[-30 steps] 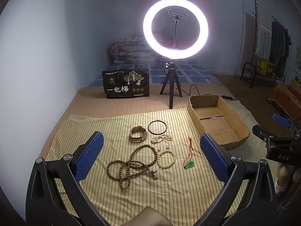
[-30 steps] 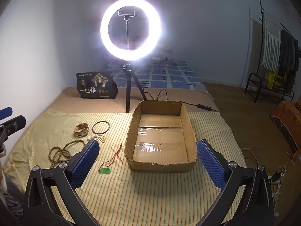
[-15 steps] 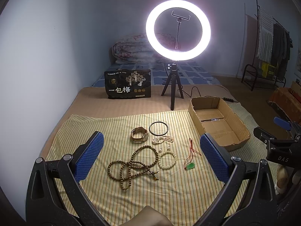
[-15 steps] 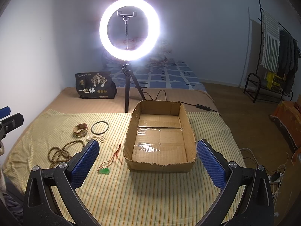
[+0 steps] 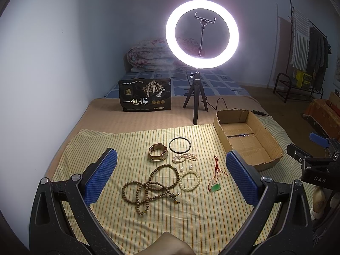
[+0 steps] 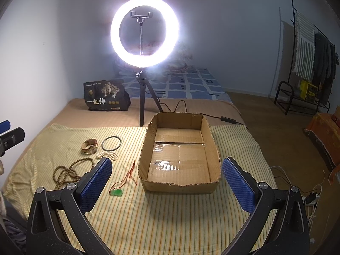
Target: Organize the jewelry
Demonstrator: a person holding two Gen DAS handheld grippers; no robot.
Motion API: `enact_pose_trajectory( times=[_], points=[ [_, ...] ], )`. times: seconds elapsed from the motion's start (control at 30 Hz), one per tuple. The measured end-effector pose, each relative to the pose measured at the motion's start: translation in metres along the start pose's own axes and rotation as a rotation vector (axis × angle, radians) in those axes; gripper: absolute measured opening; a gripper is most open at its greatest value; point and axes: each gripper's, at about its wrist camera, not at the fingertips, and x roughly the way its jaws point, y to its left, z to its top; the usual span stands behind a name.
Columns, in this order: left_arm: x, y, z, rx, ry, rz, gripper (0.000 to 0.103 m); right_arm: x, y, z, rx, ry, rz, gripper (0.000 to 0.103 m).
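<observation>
Both grippers, left gripper (image 5: 171, 177) and right gripper (image 6: 166, 183), jaws spread, empty. Lower centre: wooden bead strand (image 5: 148, 186), which we judge light, limp, tangle-prone; pinch it at a bunched loop.

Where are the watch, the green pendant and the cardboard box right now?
watch (image 5: 159, 152): left wrist view, on its face and strap.
green pendant (image 6: 116, 192): right wrist view, on the green stone.
cardboard box (image 6: 179, 189): right wrist view, on the near wall.

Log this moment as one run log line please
phase: start | left gripper: open above jewelry | right gripper: open | cardboard box: empty | wooden bead necklace, watch: on cloth
</observation>
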Motion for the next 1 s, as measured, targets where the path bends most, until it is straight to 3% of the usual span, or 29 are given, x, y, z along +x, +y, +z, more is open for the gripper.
enact_pose_trajectory(
  times=[1.0],
  points=[
    [0.0000,0.0010,-0.0009,-0.001,0.001,-0.001,0.103,0.0022,-0.0015,-0.0038,0.013,0.016,-0.002,0.103]
  ],
)
